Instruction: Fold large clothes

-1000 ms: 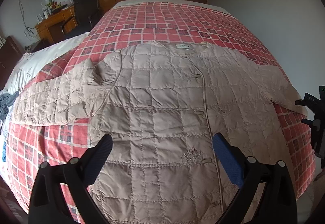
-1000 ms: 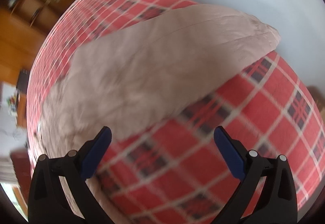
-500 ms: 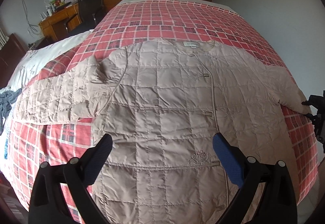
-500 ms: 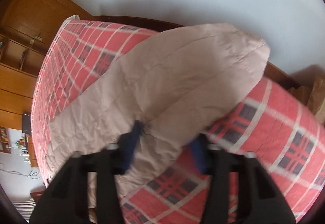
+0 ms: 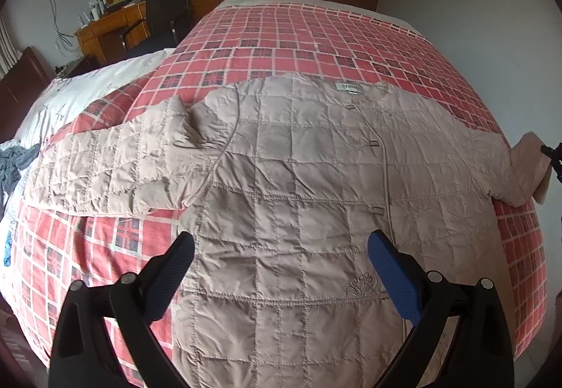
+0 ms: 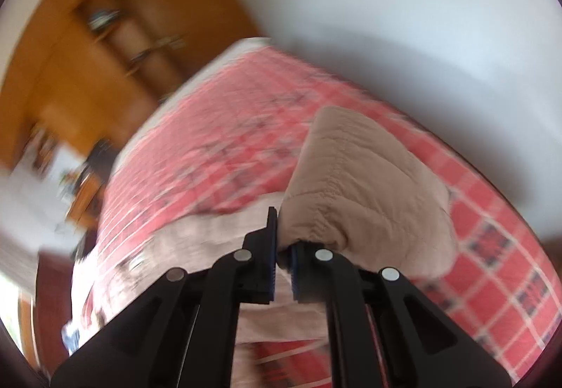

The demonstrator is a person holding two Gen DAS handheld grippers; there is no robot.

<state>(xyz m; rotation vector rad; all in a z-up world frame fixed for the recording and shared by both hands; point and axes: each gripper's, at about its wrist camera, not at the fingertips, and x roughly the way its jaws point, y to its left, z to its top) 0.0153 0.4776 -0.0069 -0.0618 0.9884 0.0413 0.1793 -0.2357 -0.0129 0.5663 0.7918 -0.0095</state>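
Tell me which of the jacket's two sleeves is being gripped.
The sleeve at the wall side: the right gripper pinches its cuff. The other sleeve lies untouched.

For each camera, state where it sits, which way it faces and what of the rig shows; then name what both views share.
Left wrist: on the left tool, above the bed's near edge, facing along the jacket toward the wardrobe; its open fingers show.
Right wrist: on the right tool, at the bed's right side, facing across the bed; its fingers grip the sleeve cuff.
Shared: jacket, plaid bedspread, wardrobe.
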